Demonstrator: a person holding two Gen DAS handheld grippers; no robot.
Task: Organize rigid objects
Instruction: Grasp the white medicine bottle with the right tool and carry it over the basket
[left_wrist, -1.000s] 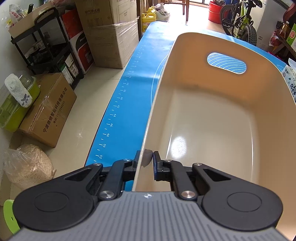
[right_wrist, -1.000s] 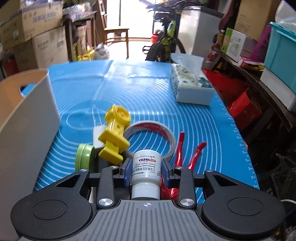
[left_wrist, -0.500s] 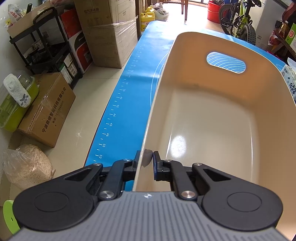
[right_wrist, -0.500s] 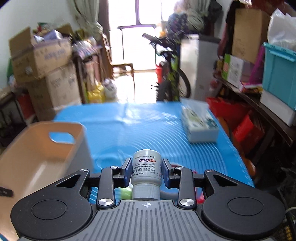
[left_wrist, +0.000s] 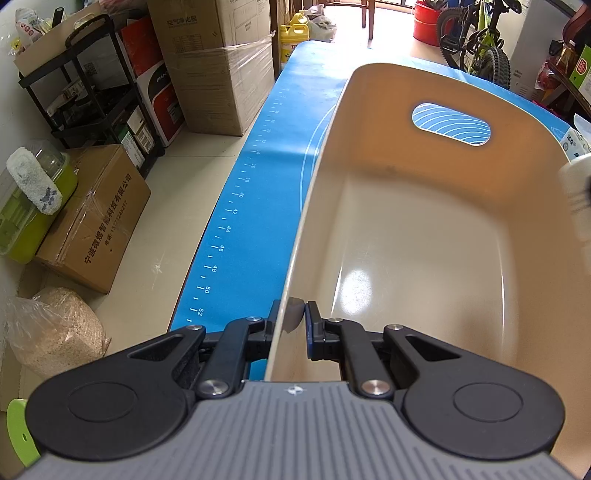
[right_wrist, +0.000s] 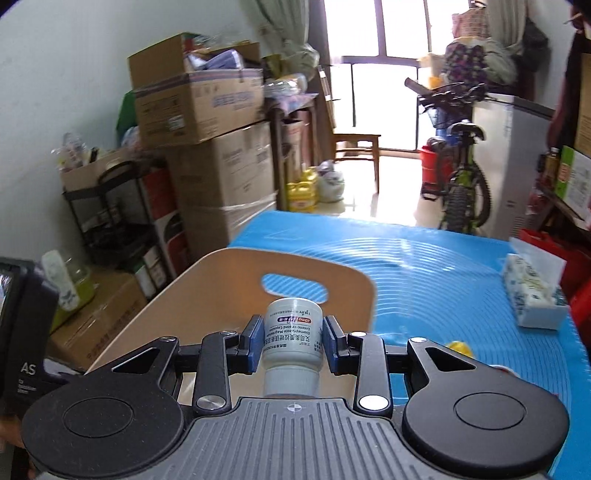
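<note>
Blue pads (right_wrist: 253, 343) of right gripper (right_wrist: 291, 341) clamp white pill bottle (right_wrist: 291, 334) at lower ctr of frame, over beige bin (right_wrist: 207, 280) on blue mat (right_wrist: 424, 266), while left gripper (left_wrist: 291, 325) pinches bin's near-left wall at lower ctr.

The bin (left_wrist: 424, 229) is cream plastic with rounded corners and an oval handle slot in its far end wall. It stands upright on the blue mat (left_wrist: 266, 155) at the worktop's left edge, its glossy floor bare. The bottle (right_wrist: 291, 334) is small and white with a printed label, lying level, base pointing away, above the bin's near end.
</note>
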